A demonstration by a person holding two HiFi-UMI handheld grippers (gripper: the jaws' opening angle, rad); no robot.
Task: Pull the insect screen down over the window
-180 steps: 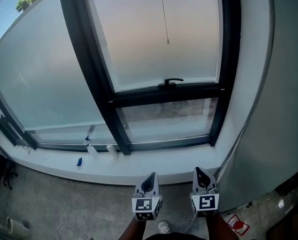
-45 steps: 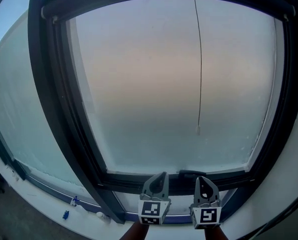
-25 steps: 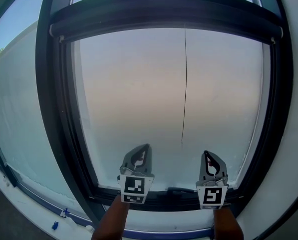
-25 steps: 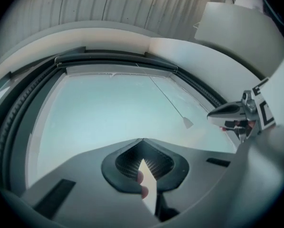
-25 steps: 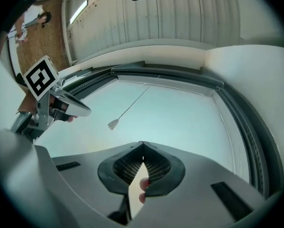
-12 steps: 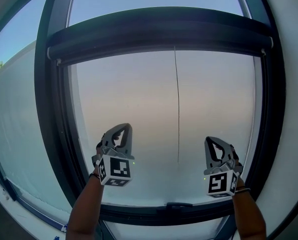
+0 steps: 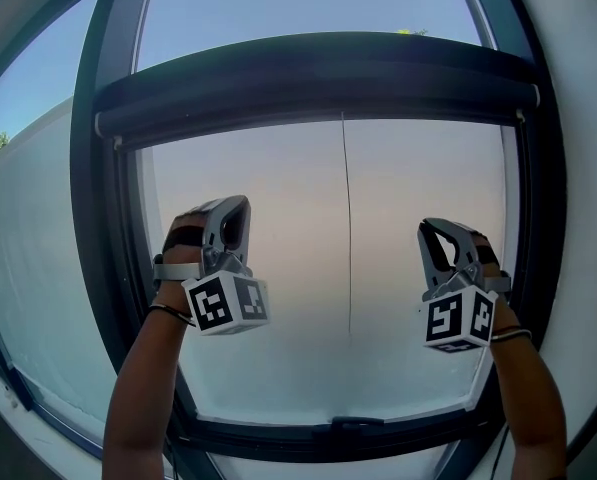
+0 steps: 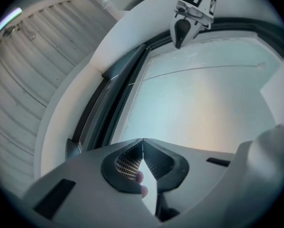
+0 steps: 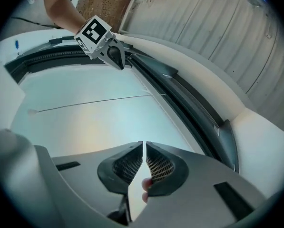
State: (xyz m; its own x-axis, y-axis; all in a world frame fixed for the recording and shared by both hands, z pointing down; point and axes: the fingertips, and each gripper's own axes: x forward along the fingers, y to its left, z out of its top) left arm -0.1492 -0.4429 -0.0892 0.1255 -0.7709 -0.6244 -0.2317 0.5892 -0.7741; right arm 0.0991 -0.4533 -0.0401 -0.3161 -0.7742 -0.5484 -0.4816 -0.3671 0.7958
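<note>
The insect screen is rolled up in a dark cassette (image 7: pixel 318 76) across the top of the window. Its thin pull cord (image 7: pixel 346 228) hangs down the middle of the frosted pane (image 7: pixel 278 348). My left gripper (image 7: pixel 235 204) is raised in front of the pane, left of the cord, shut and holding nothing. My right gripper (image 7: pixel 431 230) is at about the same height to the right of the cord, also shut and holding nothing. In the left gripper view the jaws (image 8: pixel 142 141) meet at the tips, and the cord (image 8: pixel 203 69) runs beyond. In the right gripper view the jaws (image 9: pixel 144 144) stand nearly together.
The dark window frame (image 7: pixel 103 268) surrounds the pane. A black window handle (image 7: pixel 353 424) sits on the bottom rail. A white wall (image 7: pixel 588 218) borders the frame on the right. A second large pane (image 7: pixel 28 268) lies to the left.
Both grippers have risen up the pane and spread a little further apart. The view has tilted up, so the cassette sits lower in the picture.
</note>
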